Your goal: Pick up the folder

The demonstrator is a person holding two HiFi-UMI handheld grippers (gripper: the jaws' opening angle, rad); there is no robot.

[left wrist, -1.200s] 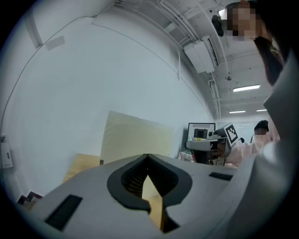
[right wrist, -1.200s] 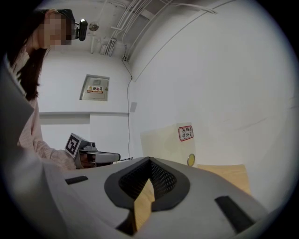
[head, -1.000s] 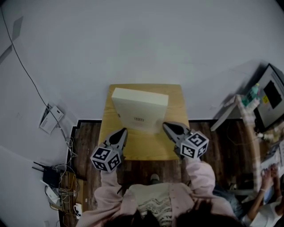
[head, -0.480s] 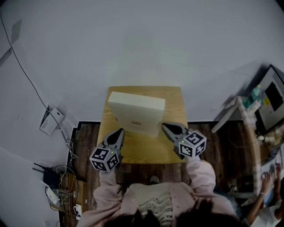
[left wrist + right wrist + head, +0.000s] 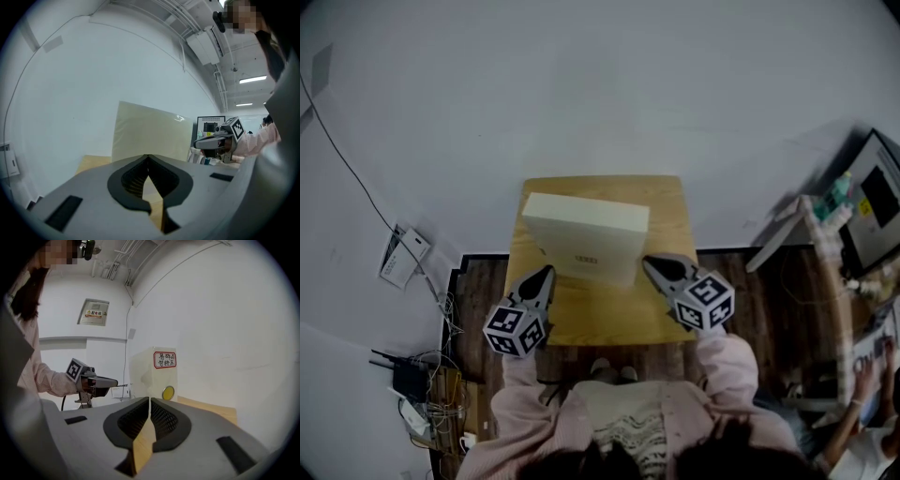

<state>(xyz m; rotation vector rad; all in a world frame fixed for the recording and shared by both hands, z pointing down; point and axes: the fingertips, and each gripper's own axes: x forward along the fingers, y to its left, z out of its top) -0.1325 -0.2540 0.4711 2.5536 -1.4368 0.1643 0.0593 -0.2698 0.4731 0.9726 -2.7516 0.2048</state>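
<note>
Tools are flanking the upright folder (image 5: pixel 586 234) on the worktop (image 5: pixel 600 317), likely for a two-sided lift: left tool (image 5: pixel 548 271) pressed together, right tool (image 5: pixel 649 265) just easing apart, empty.

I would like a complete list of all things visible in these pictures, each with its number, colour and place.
folder: one, cream, standing upright on the table
table: one, light wood, against the wall
wall: one, white, behind the table
floor: dark wood, around the table
router: one, black, on the floor at the left
cables: several, tangled beside the router
white device: one, at the foot of the wall, left
monitor: one, dark screen, far right
other person: one, partly seen, lower right corner
sleeves: two, pink
left hand-held gripper: one, grey, left of the folder, shut, empty
right hand-held gripper: one, grey, right of the folder, jaws just been opening to a narrow slit, nothing between them
</note>
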